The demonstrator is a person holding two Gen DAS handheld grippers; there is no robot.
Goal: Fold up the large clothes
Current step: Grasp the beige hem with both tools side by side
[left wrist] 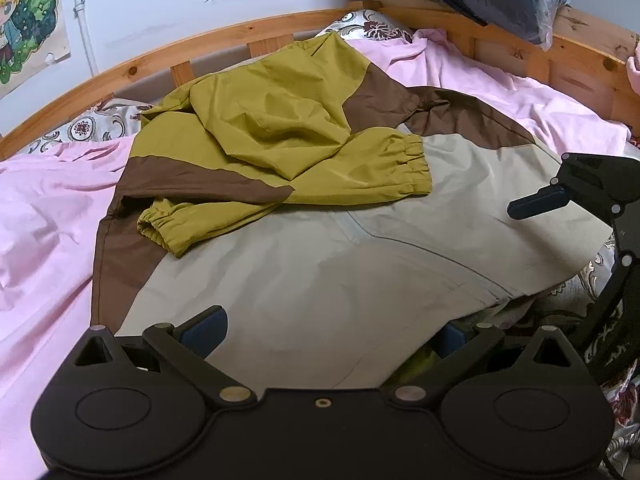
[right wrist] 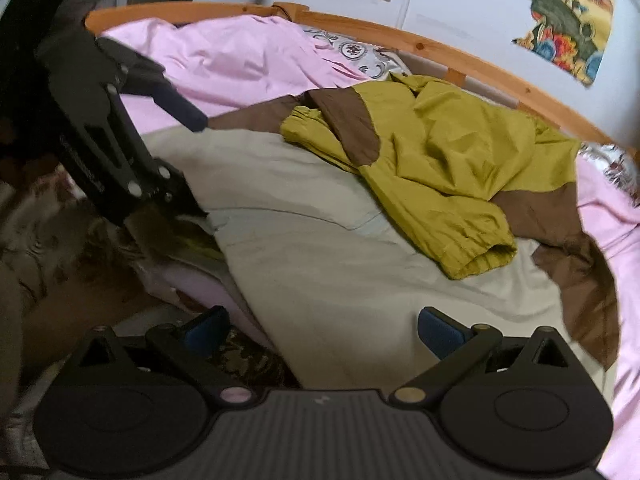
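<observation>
The jacket (left wrist: 328,264) lay spread on the bed, on top of a pink sheet (left wrist: 44,216). It was one big jacket in three colours: yellow-green, brown and pale beige. Its two sleeves (left wrist: 360,168) were already laid across the middle, with both stretchy cuffs showing. The hood end pointed at the wooden bed rail (left wrist: 132,64).

The near bottom edge of the jacket hung close to the side of the bed. The left gripper (left wrist: 324,332) was right at that edge, with its fingers spread wide. One finger sat on top of the beige cloth and the other was partly hidden under the edge. It was not squeezing yet. The right gripper (right wrist: 320,330) was spread wide too, just over the same edge and holding nothing.

It looked like the sleeves were done and the next step was folding the bottom up. For that, both grippers would need to pinch the near edge, one at each side, then lift it up and carry it toward the hood.

There were two grippers, one jacket, and at least three pictures (right wrist: 568,20) on the wall.
</observation>
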